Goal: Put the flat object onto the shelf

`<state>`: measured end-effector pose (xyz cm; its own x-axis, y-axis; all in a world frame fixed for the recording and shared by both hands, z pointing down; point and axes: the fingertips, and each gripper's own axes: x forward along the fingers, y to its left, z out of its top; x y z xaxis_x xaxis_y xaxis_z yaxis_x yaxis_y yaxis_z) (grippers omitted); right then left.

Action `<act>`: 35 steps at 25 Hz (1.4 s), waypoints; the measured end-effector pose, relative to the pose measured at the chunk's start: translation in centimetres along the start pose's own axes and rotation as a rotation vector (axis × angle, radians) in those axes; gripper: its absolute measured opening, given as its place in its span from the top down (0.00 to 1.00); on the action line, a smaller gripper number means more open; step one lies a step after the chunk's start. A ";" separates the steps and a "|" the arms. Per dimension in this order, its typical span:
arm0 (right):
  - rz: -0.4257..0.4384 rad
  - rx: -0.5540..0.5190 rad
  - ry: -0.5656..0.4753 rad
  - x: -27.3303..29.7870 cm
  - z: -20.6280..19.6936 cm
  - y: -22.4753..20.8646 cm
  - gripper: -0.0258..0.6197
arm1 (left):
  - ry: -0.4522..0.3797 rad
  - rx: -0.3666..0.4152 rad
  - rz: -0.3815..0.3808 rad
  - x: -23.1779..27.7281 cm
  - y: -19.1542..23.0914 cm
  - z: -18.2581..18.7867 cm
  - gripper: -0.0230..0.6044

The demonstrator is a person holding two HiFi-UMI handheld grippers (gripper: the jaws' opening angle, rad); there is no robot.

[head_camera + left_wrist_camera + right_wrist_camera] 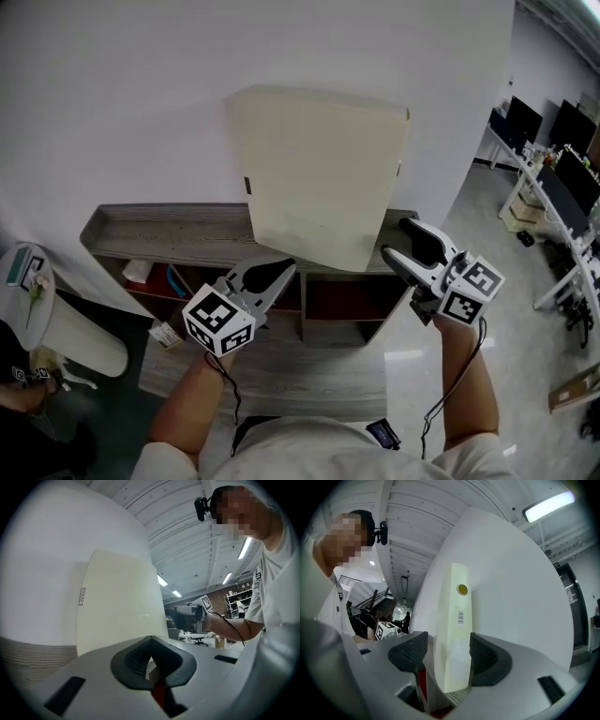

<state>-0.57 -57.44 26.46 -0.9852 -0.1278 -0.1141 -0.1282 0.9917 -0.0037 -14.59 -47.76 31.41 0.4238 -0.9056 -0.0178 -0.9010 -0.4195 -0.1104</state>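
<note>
Left gripper [281, 272], jaws pressed together on nothing, sits below the cream flat box [319, 173], which stands upright on the grey shelf unit [159, 230] against the wall. The unit's left cubby holds white and red items [141, 273]. Right gripper [395, 237] straddles the box's edge, jaws apart.

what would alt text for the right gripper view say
A cream flat box stands on edge on the grey shelf top against a white wall, inside the open right claw. Its narrow side bears a yellow dot and barcode label.

matt cream flat object [319, 178]; grey woodgrain shelf [169, 230]
</note>
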 end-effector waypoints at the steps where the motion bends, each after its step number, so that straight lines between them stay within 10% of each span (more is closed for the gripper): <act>1: -0.008 -0.003 0.000 -0.4 -0.1 0.4 0.52 | 0.001 0.001 0.000 -0.1 -0.2 0.0 0.94; 13: -0.033 -0.024 0.013 -2.8 -2.6 7.6 0.87 | 0.011 -0.014 -0.058 -2.4 -3.3 -1.2 0.94; 35: -0.129 -0.006 0.020 1.3 -9.3 32.9 0.93 | 0.026 -0.046 -0.182 -24.5 -6.2 -4.8 0.94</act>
<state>-7.16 -25.11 35.43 -0.9624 -0.2550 -0.0933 -0.2550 0.9669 -0.0112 -19.81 -23.25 37.31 0.5785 -0.8153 0.0243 -0.8130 -0.5787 -0.0637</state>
